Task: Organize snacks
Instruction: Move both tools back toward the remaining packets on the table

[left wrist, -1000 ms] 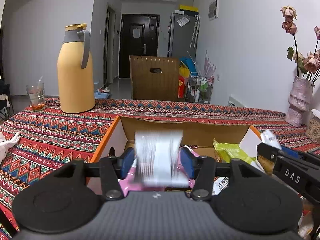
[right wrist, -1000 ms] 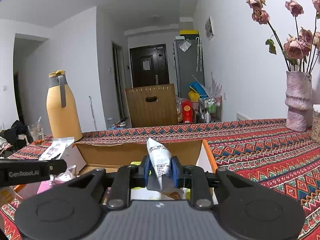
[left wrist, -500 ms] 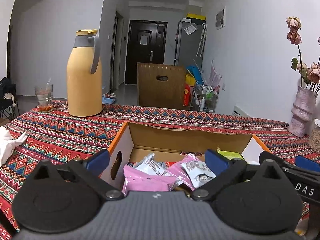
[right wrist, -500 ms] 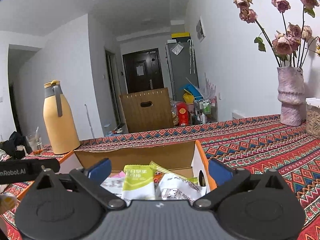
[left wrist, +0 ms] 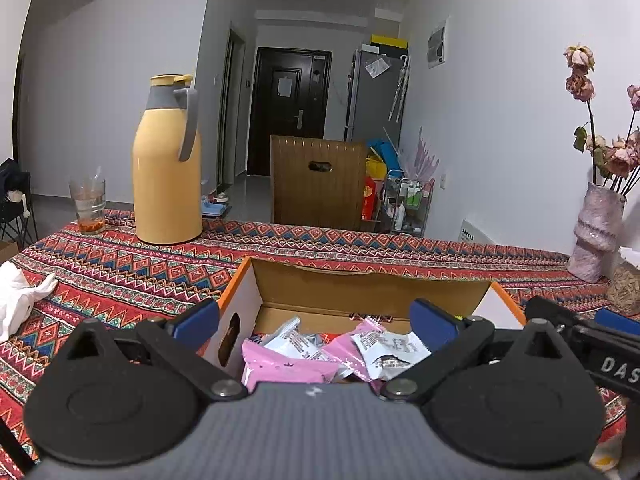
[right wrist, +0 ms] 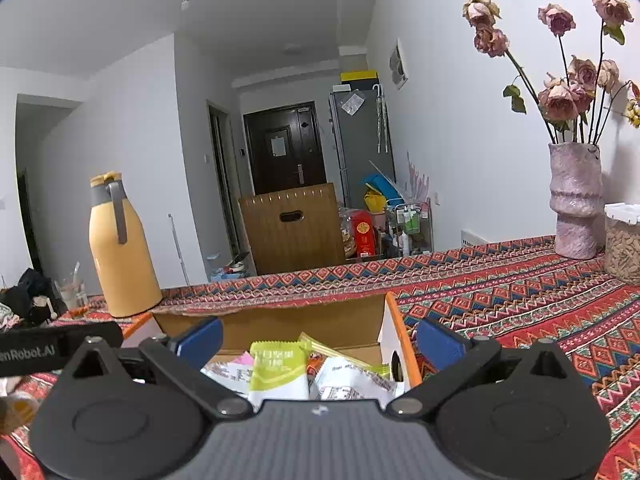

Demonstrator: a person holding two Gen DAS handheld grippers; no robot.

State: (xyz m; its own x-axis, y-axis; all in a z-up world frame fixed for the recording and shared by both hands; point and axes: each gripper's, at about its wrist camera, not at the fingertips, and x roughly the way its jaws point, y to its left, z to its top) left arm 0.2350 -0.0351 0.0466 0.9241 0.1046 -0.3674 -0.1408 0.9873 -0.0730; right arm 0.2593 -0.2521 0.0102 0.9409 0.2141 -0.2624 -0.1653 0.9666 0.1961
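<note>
Both wrist views: left tongs (left wrist: 316,320), right tongs (right wrist: 318,338) wide apart, empty.

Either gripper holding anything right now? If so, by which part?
Nothing held. Left gripper and right gripper both have jaws wide open, empty, above the snack packets lying in the cardboard box.
</note>
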